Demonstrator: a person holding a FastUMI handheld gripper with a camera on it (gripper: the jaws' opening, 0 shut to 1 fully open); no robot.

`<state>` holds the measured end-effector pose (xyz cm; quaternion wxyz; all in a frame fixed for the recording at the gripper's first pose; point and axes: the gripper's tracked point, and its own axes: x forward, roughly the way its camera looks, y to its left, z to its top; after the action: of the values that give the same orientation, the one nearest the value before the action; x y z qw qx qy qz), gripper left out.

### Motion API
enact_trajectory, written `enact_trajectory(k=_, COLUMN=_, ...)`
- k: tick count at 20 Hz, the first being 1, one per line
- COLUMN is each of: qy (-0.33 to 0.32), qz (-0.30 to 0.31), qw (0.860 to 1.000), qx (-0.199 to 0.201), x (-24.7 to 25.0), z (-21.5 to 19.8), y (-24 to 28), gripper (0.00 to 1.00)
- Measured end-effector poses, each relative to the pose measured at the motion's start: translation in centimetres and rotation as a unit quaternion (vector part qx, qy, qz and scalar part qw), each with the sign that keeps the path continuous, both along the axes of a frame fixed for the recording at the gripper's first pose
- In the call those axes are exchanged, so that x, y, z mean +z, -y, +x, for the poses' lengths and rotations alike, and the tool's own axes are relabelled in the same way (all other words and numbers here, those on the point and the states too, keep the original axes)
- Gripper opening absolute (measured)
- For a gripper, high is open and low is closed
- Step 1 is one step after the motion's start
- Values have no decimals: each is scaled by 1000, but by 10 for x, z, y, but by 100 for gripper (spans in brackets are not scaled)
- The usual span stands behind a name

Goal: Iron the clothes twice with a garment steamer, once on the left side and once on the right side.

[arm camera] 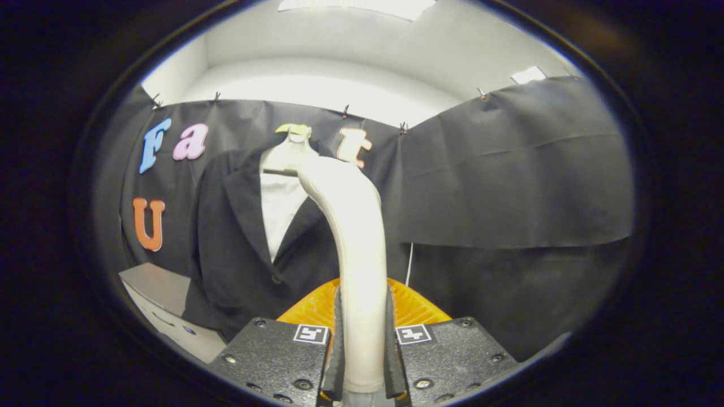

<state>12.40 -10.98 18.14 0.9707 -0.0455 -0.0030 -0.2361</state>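
1. The tool (362, 345) holds the steamer (353, 226) by its pale handle; both fingers (338, 350) press on the handle's sides, closed narrow around it.
2. The handle rises straight up from between the fingers and bends left at its top, toward the jacket's collar.
3. An orange ribbed part (416, 305) of the tool sits just behind the handle.
4. The dark jacket (237, 243) hangs on a pale hanger (288, 152) against the black cloth wall (509, 169), beyond the fingers and to their left, over a white shirt (280, 209).
5. A grey box (155, 288) sits below the jacket's left edge.
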Motion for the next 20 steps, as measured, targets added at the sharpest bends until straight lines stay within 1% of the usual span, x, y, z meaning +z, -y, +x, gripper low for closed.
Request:
enact_trajectory(k=3, qy=25, qz=11, qw=999, qx=17, x=34, z=23, y=15, gripper=30)
enact_trajectory(k=6, qy=35, qz=-15, qw=998, qx=40, x=47, z=35, y=22, gripper=30)
enact_trajectory(k=8, qy=44, qz=-9, qw=998, qx=50, x=59, z=57, y=31, gripper=30)
enact_trajectory(k=11, qy=71, qz=-23, qw=996, qx=41, x=80, z=80, y=53, gripper=30)
enact_trajectory(k=14, qy=71, qz=-14, qw=996, qx=48, x=89, z=107, y=65, gripper=30)
enact_trajectory(k=17, qy=70, qz=-23, qw=996, qx=42, x=94, z=128, y=77, gripper=30)
enact_trajectory(k=20, qy=56, qz=-27, qw=997, qx=45, x=88, z=151, y=77, gripper=30)
